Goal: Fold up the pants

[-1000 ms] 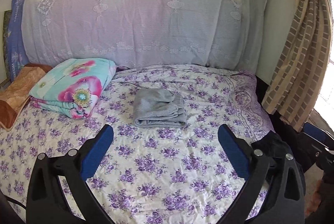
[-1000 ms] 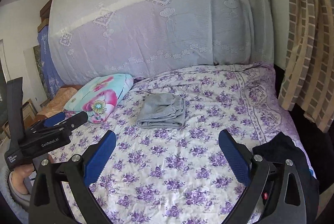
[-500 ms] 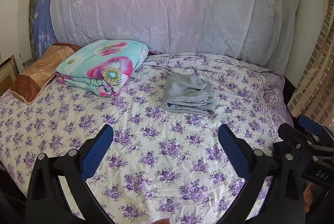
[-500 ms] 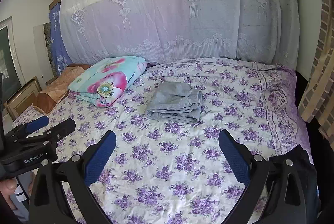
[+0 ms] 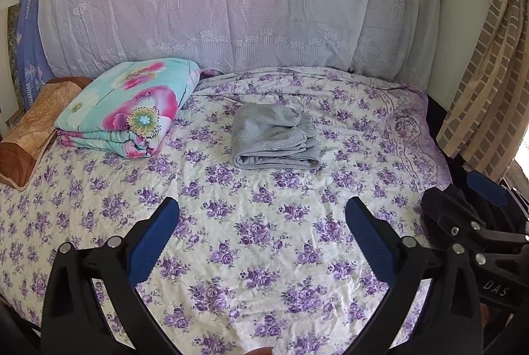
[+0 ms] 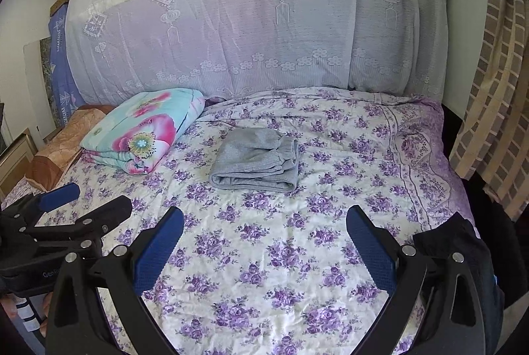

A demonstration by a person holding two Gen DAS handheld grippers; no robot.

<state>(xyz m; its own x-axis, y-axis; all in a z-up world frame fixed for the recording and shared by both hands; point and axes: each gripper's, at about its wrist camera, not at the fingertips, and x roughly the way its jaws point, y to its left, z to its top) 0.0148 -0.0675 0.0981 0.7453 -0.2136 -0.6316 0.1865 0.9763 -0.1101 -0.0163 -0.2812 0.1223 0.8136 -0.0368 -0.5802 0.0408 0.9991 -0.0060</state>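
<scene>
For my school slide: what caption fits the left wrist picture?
Open left gripper above a flowery bed, with folded grey pants lying ahead.

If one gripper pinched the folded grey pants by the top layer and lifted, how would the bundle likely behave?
The grey pants look like soft knit stacked in loose layers, so a top-layer pinch would probably unfold them and leave the rest drooping. They are unlikely to roll or slide far on the wrinkled floral bedsheet. They appear light.
</scene>
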